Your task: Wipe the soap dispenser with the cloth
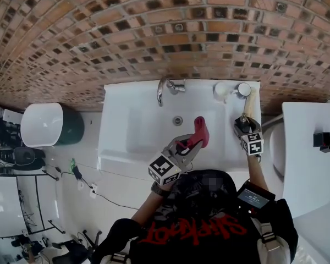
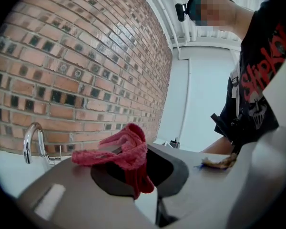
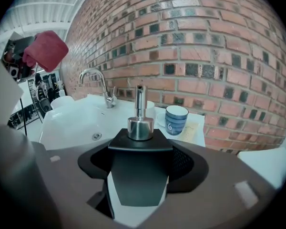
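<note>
Firmly clamped in right claw point(image 1: 246, 128): angular matte-black soap dispenser point(image 3: 139, 147) with chrome pump, on glossy white sink point(image 1: 126, 142) ledge at three o'clock of drain. Pinched shut in left claw point(image 1: 190, 144): fuzzy red cloth point(image 1: 201, 131), at four o'clock. Beyond dispenser at twelve o'clock: blue mug point(image 3: 176, 119); curved chrome tap point(image 1: 164, 88); rough brick wall point(image 1: 99, 32).

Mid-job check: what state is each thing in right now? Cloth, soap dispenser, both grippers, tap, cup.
cloth: bunched, apart from the soap dispenser.
left gripper: shut on the cloth, above the sink.
soap dispenser: upright, between the jaws of the right gripper.
right gripper: shut on the soap dispenser.
tap: no water running.
cup: upright on the sink's back edge.
</note>
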{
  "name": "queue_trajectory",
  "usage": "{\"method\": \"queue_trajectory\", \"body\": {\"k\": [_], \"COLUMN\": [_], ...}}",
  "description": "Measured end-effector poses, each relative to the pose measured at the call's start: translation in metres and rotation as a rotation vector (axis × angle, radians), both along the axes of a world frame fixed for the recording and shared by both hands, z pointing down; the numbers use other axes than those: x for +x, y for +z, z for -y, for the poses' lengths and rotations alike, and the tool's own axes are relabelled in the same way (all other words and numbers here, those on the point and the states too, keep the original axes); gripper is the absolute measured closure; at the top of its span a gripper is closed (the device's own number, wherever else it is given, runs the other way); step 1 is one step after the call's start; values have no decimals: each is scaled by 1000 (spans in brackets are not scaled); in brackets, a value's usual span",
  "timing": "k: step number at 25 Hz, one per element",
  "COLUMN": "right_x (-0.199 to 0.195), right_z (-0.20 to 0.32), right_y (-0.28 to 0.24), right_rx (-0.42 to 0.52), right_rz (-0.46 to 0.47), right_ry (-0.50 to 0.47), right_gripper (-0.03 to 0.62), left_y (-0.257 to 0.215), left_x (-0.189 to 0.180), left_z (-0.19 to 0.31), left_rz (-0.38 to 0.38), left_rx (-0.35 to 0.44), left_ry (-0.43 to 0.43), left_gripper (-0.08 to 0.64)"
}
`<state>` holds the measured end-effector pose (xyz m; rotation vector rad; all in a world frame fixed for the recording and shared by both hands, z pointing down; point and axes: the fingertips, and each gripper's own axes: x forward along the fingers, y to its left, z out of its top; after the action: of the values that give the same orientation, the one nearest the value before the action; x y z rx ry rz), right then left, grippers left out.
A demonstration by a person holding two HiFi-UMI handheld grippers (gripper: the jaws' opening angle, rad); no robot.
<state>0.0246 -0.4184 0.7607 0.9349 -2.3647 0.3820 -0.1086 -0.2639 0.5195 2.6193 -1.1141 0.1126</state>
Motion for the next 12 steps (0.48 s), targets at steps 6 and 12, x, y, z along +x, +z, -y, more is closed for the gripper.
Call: {"method": "queue_trajectory", "body": {"k": [6, 12], "right_x": [6, 32], "right_z": [-10, -32], "right_y": [3, 7], "right_rx": [-29, -29], "right_rz": [-3, 26], "right_ry": [38, 96], "right_gripper": [281, 281], "left_y": [8, 10], "left_x": [4, 25], "left_z": [1, -3], "left_rz": [-25, -44], "left_rx": [-19, -23], "left_ry": [35, 115], "left_gripper": [517, 517]}}
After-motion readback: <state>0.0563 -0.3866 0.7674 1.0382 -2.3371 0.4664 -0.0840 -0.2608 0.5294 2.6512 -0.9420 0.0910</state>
